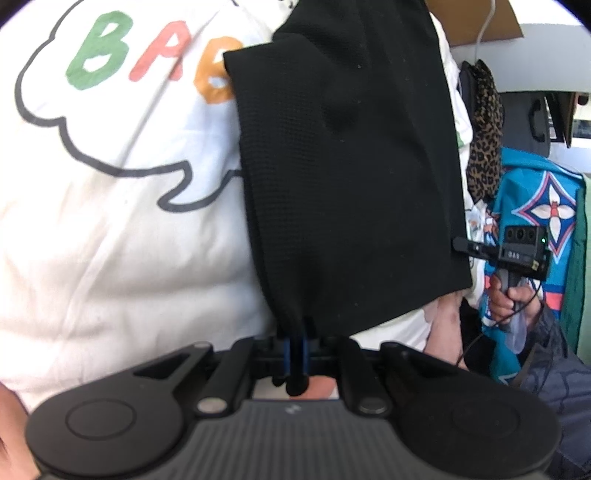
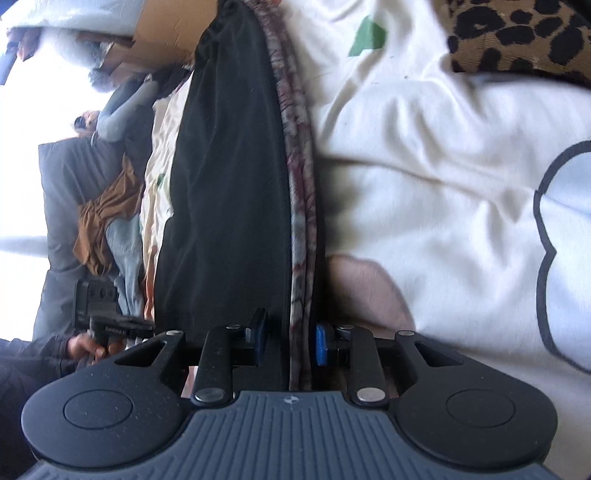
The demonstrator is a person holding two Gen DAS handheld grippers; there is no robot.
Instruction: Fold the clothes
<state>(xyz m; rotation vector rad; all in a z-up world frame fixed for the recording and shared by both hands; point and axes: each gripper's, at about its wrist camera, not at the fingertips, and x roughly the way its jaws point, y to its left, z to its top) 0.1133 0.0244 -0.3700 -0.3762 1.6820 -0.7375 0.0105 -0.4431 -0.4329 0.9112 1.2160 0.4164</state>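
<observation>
I see the black cloth (image 1: pixel 347 177) in the middle of the left wrist view. It lies on a big white sheet (image 1: pixel 110 240) with a speech bubble and coloured letters on it. The cloth runs from 12 o'clock down to 6 o'clock.

My left hand-held gripper (image 1: pixel 295 354) is clenched tight on the bottom corner of the black cloth at 6 o'clock. The cloth is bunched up between its blue pads.

In the right wrist view the black cloth (image 2: pixel 229 192) stands like a tall strip from 12 o'clock to 6 o'clock. A thin grey and red patterned cloth (image 2: pixel 301 221) lies along its right edge, touching it. My right hand-held gripper (image 2: pixel 290 341) has both cloths between its blue pads. I can't tell if the pads are pressing on them.

At 1 o'clock in that view, a leopard print cloth (image 2: pixel 517 33) lies on the white sheet. At 9 o'clock there is a brown cloth (image 2: pixel 103 218) in a pile of clothes. At 3 o'clock in the left view I see a blue bag with a flower (image 1: pixel 546 210).
</observation>
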